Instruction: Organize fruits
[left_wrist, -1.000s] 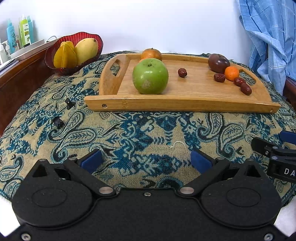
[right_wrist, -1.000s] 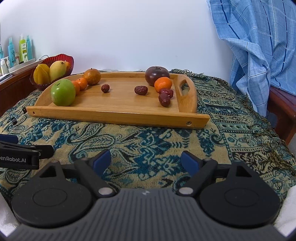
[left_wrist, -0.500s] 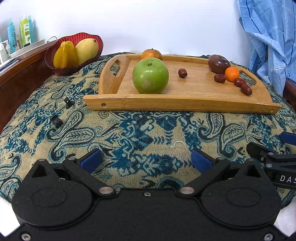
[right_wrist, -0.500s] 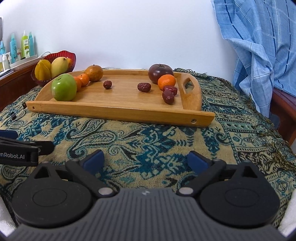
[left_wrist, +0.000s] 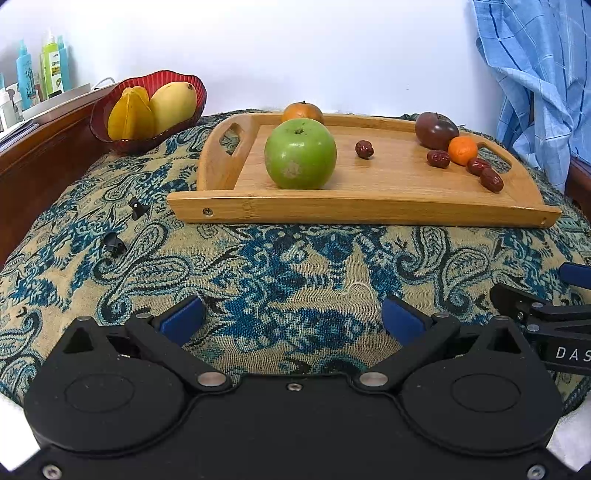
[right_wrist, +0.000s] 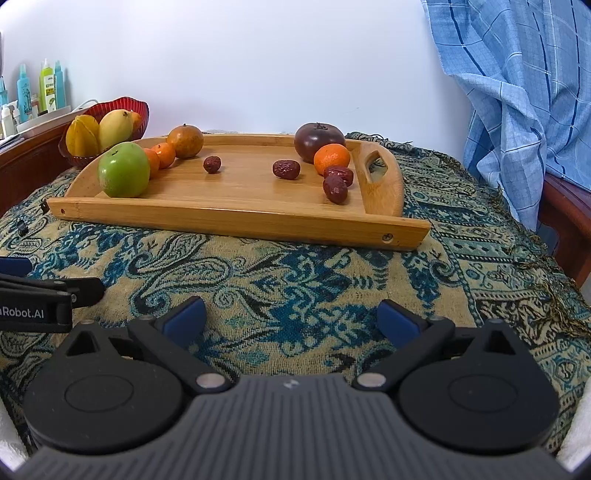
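I hold both tongs, left tongs (left_wrist: 291, 319) and right tongs (right_wrist: 291, 317), spread wide and empty over the patterned table. Sorting has barely begun: green apple (right_wrist: 123, 170), oranges and red dates lie scattered on the wooden tray (right_wrist: 236, 218); the far-left red bowl (left_wrist: 147, 142) holds mango and starfruit.

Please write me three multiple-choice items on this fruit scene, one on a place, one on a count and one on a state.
1. Where does the green apple sit?
A. in the red bowl
B. on the wooden tray
C. on the cloth

2. How many red dates lie on the tray?
A. two
B. four
C. six

3. How are the two grippers?
A. both open and empty
B. both shut on fruit
C. one holds a date

Answers:
1 B, the apple rests at the tray's left end.
2 B, one date lies mid-tray and three near the right handle.
3 A, the left gripper and right gripper show spread fingers with only cloth between.
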